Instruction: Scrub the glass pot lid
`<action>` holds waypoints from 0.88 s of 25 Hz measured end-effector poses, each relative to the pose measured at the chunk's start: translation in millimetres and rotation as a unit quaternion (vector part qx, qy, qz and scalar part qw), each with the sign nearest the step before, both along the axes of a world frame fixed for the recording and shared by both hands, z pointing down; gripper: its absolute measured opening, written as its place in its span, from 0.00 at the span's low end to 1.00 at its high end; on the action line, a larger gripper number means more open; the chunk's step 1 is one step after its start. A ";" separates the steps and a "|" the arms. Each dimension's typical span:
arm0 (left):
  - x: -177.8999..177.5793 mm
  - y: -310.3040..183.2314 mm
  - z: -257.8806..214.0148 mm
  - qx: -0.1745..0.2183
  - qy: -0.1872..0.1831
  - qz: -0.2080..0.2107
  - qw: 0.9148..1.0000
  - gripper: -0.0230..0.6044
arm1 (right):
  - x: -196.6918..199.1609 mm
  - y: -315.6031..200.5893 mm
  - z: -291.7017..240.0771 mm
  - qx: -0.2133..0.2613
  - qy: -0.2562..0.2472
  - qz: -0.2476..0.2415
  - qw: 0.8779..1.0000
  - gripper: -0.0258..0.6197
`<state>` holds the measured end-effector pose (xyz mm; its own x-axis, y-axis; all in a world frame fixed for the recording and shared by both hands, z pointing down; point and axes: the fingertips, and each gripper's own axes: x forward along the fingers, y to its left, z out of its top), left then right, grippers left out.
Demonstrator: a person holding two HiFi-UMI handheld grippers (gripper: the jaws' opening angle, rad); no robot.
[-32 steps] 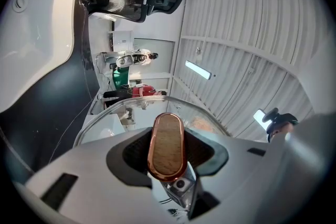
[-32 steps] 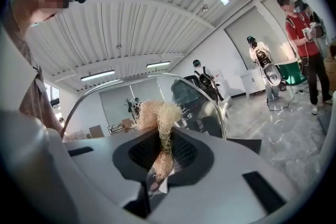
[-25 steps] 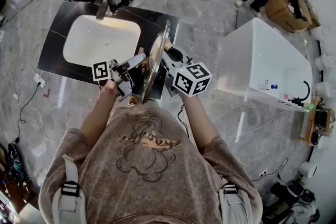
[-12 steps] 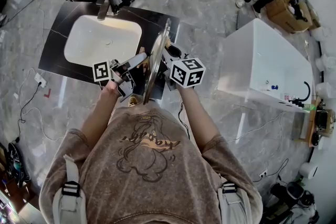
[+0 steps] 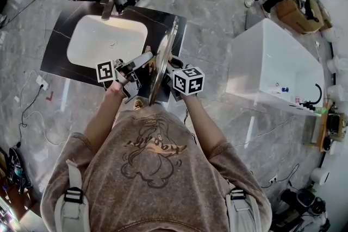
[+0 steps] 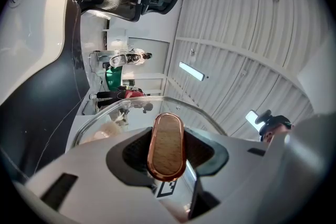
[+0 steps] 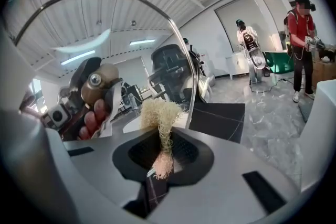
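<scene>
Dark rectangular desk (image 5: 60, 41) with a white, round-cornered basin (image 5: 106, 41). Above its near edge the round, metal-rimmed glass pot lid (image 5: 163, 62) stood on edge between both tools. The left hand-held gripper (image 5: 142, 62), tilted upward, was clamped on the lid's oval wooden, copper-rimmed knob (image 6: 167, 139). The right hand-held gripper (image 5: 172, 66) pinched a pale fibrous scrubber (image 7: 157, 113) beside the glass.

The head view looks steeply down from above the person onto the desk (image 5: 57, 49), the left gripper (image 5: 145, 58) and the right gripper (image 5: 169, 67). The left gripper view faces upward, very near the glass pot lid (image 6: 131, 105). The right gripper view faces its other side past the scrubber (image 7: 160, 113), so all three views share the lid.
</scene>
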<state>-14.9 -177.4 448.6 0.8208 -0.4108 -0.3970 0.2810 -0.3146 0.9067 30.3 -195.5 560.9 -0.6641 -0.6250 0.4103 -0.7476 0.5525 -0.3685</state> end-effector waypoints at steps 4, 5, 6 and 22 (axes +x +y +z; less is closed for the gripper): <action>0.0 -0.1 -2.5 0.002 -0.004 -0.005 1.000 0.33 | -6.1 20.0 9.2 -0.011 0.006 -0.020 1.000 0.11; -0.5 -0.2 -2.5 0.001 -0.005 -0.007 1.000 0.33 | -8.2 25.3 9.2 -0.013 0.005 -0.027 1.000 0.11; -1.2 -0.5 -2.1 -0.001 -0.005 -0.009 1.000 0.33 | -10.4 30.7 8.9 -0.016 0.004 -0.035 0.999 0.11; -11.9 -6.0 9.8 -0.011 -0.018 -0.031 0.999 0.33 | -42.4 98.2 -64.5 -0.011 -0.094 -0.123 0.988 0.11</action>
